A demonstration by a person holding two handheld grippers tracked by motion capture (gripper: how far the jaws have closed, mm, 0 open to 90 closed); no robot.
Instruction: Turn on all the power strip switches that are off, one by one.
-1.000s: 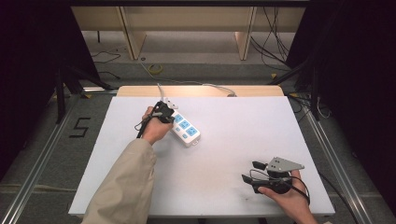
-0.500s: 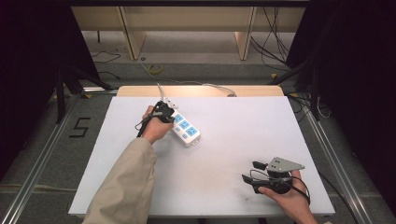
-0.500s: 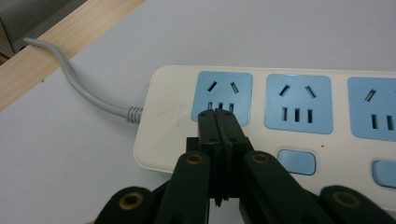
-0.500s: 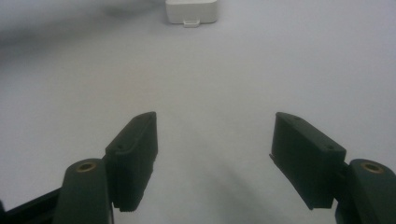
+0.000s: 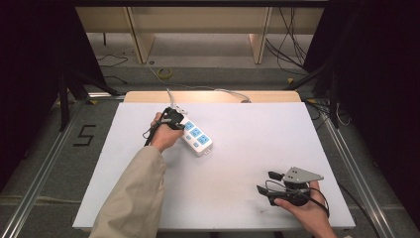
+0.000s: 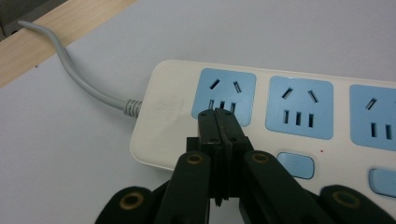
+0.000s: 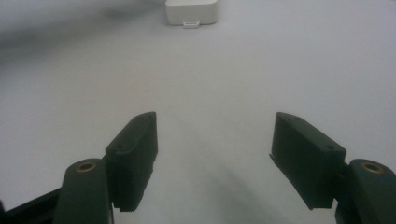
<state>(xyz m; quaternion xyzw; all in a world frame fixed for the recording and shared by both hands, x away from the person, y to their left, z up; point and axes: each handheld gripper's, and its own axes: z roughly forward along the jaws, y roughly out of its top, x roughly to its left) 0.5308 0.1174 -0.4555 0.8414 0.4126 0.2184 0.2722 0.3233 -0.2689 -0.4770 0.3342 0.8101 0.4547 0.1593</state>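
Note:
A white power strip [image 5: 196, 138] with blue sockets lies on the white table [image 5: 247, 129], its grey cable [image 5: 208, 90] running off the far edge. My left gripper [image 5: 174, 120] is shut with nothing between its jaws; its tips [image 6: 218, 116] hover right at the end socket [image 6: 224, 98] of the power strip [image 6: 168, 107]. Whether they touch it I cannot tell. My right gripper [image 5: 265, 182] rests near the table's front right corner, held in a hand. Its jaws [image 7: 212, 158] stand open over bare table, pointing toward the strip's end [image 7: 190, 10].
A wooden board [image 5: 213, 96] lines the table's far edge. Metal rails [image 5: 44, 163] run along both sides. Beyond lie floor cables [image 5: 163, 73] and wooden furniture legs [image 5: 143, 39]. A sleeve [image 5: 133, 198] reaches in from the bottom left.

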